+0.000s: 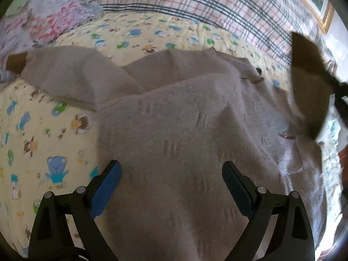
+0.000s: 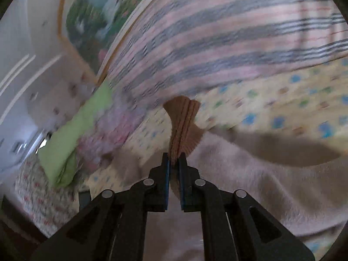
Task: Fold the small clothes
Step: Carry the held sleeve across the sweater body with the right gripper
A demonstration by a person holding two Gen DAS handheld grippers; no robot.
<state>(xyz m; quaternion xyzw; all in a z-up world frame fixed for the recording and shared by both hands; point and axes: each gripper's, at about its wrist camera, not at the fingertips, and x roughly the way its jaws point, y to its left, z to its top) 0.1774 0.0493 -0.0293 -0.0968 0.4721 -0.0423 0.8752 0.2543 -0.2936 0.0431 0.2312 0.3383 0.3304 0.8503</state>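
Note:
A small beige knit sweater (image 1: 174,117) lies spread on a yellow bedsheet printed with cartoon animals (image 1: 43,134). One sleeve (image 1: 65,74) lies out to the far left. My left gripper (image 1: 171,174) is open and empty, low over the sweater's body. My right gripper (image 2: 174,158) is shut on the ribbed brown cuff (image 2: 183,117) of the other sleeve and holds it lifted above the sweater (image 2: 250,184). That lifted sleeve (image 1: 308,87) shows at the right edge of the left wrist view.
A plaid blanket (image 1: 195,6) lies across the far side of the bed. A pile of floral clothes (image 1: 43,21) and a green item (image 2: 76,134) sit at the far left. A framed picture (image 2: 93,15) hangs on the wall.

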